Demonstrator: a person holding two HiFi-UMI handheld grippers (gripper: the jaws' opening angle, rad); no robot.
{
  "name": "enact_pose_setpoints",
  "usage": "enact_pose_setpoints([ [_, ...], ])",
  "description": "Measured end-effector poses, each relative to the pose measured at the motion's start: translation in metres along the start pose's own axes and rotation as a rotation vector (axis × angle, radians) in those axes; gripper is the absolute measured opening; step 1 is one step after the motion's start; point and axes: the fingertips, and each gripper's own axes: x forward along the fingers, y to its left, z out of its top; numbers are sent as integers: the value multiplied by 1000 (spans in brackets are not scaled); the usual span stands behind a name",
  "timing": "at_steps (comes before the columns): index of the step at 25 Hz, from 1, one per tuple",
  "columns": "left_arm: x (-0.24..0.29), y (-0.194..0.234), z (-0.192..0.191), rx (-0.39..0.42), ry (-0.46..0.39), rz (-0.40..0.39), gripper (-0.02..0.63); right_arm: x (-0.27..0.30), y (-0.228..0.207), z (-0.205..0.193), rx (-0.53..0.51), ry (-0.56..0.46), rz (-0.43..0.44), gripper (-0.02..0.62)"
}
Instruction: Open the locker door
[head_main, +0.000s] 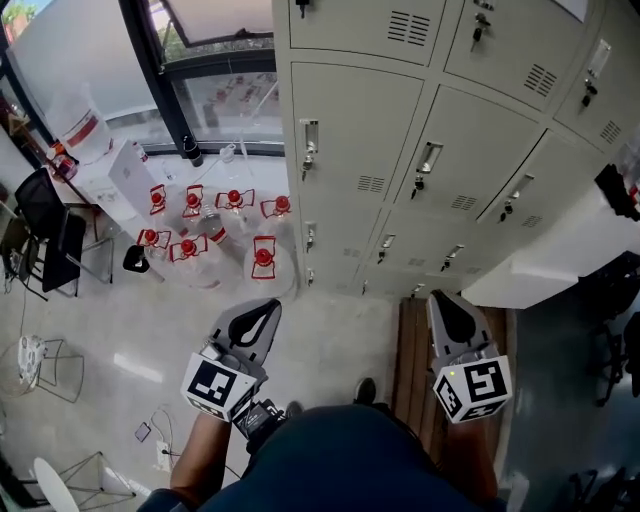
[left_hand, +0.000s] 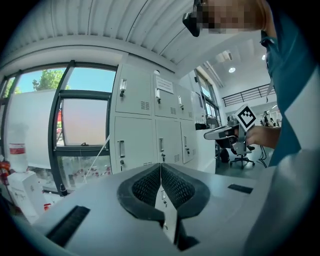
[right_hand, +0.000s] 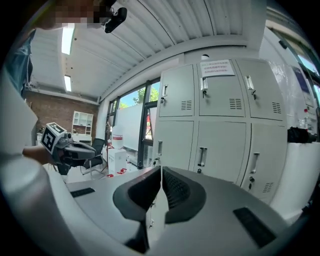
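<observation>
While every locker door (head_main: 355, 140) stands shut, the head view shows a person facing the bank from well apart, left gripper (head_main: 268, 308) and right gripper (head_main: 441, 298) held low. Left gripper view: jaws pressed together on nothing, lockers (left_hand: 150, 125) ahead. Right gripper view: jaws likewise closed and empty, handles (right_hand: 202, 156) unreached. Approach, grasp and pull all appear yet to come.

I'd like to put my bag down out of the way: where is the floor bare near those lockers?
Bare floor lies between the lockers, the water jugs and the wooden bench. It is crowded where the jugs cluster under the window and around the chairs at the left.
</observation>
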Motion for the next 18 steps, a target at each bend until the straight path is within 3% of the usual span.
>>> enact_pose_setpoints([
  [10, 50, -8, -7, -21, 41, 138, 18, 52, -47, -8, -15, -5, 168, 38],
  [18, 93, -15, -7, -4, 70, 217, 18, 62, -96, -16, -3, -12, 219, 38],
])
